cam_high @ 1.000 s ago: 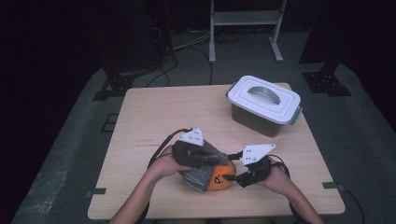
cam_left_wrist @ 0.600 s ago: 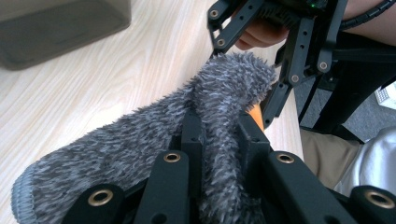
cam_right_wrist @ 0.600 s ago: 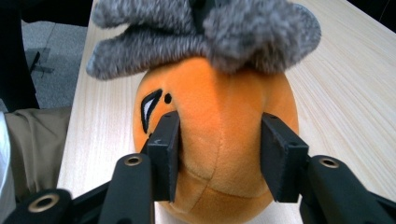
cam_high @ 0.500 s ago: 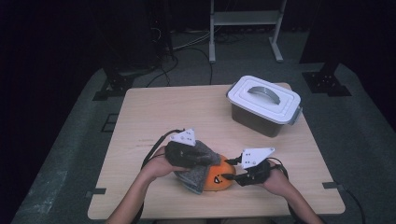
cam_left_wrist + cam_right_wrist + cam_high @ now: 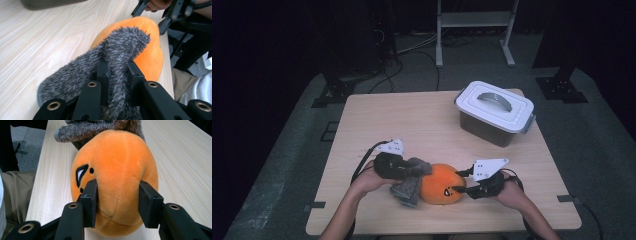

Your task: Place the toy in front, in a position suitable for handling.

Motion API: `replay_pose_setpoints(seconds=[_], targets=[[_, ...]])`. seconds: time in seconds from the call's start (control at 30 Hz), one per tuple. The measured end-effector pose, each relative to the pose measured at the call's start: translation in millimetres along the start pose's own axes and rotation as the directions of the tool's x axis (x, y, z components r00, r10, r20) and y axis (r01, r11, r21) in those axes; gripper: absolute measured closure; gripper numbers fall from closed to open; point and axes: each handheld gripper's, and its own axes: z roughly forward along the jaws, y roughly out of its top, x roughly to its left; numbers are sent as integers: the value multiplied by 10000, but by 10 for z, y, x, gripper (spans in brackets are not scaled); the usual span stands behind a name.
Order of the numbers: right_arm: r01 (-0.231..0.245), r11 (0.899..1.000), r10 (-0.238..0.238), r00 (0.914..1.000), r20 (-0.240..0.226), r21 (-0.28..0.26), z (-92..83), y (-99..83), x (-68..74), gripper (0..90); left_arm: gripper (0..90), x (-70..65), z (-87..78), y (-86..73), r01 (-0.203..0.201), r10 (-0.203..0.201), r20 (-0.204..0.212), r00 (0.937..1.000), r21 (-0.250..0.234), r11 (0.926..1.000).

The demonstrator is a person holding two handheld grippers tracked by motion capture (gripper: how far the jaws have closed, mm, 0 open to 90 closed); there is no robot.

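1. Where I'm at: the orange plush sits on the table at the near edge, about the middle. The grey fuzzy cloth lies against its left side, draped partly over it.
2. My left gripper is clamped tight on a fold of that grey cloth; the left gripper view has the fuzz pinched right between the jaws.
3. My right gripper has just been closing and now squeezes the plush from both sides, the pads denting it.
4. So I'd call this the pull-apart step: 1 claw anchors the plush, the other has the cloth.
5. Next move, I reckon: keep the right one steady and draw the cloth off to the left.
6. The lidded bin waits at the far right, shut.
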Motion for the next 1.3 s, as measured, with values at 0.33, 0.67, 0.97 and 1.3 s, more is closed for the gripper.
replay_pose_setpoints(seconds=[0.33,0.67,0.97,1.3], targets=[[618,9980,-622,9974,357,129,-10,103,22,549,765,-2,-49,67,65,-62,65,10000,-367,9993],[459,9988,-465,9981,396,165,-1,174,30,440,765,-164,132,381,-888,886,240,9958,90,9960],[-1310,9910,1315,9912,-153,278,59,90,-43,304,764,-180,36,198,-579,573,343,9978,163,9982],[-123,9999,123,9985,537,-6,51,169,6,582,765,-216,-35,329,-742,746,328,9967,-147,9971]])
